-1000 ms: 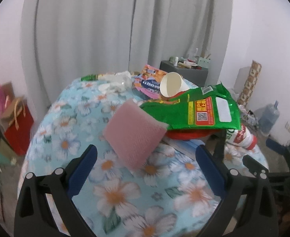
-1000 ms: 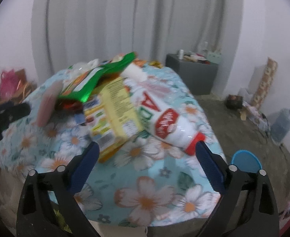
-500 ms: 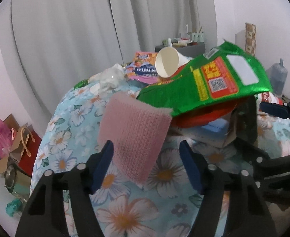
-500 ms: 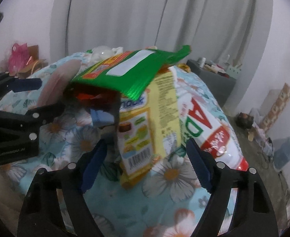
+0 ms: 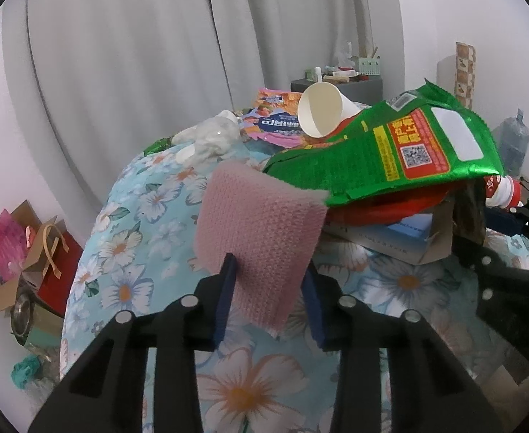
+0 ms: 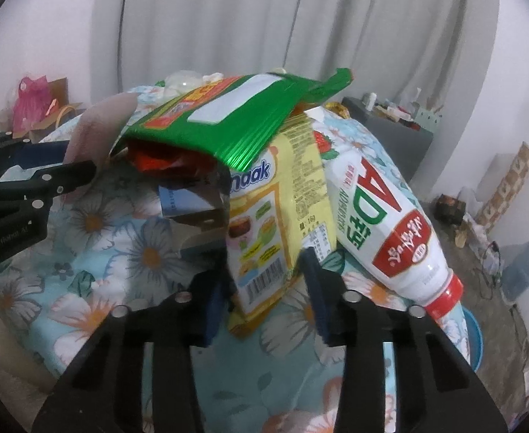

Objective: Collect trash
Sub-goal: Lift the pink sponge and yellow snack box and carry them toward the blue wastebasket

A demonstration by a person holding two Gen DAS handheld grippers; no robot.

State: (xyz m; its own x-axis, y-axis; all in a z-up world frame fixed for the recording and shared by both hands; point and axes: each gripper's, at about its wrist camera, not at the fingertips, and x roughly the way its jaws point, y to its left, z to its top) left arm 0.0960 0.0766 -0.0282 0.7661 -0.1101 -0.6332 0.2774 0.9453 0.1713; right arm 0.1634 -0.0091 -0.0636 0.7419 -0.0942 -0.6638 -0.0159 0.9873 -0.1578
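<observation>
We are bracketing the pink sponge (image 5: pixel 260 238) with our left gripper (image 5: pixel 269 288) and the yellow packet (image 6: pixel 275 223) with our right gripper (image 6: pixel 264 288); jaws narrowing, contact unclear

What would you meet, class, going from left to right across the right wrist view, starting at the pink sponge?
Pink sponge → green foil snack bag → yellow snack packet → white AD drink bottle with red cap → grey side cabinet → clear water jug on the floor.
</observation>
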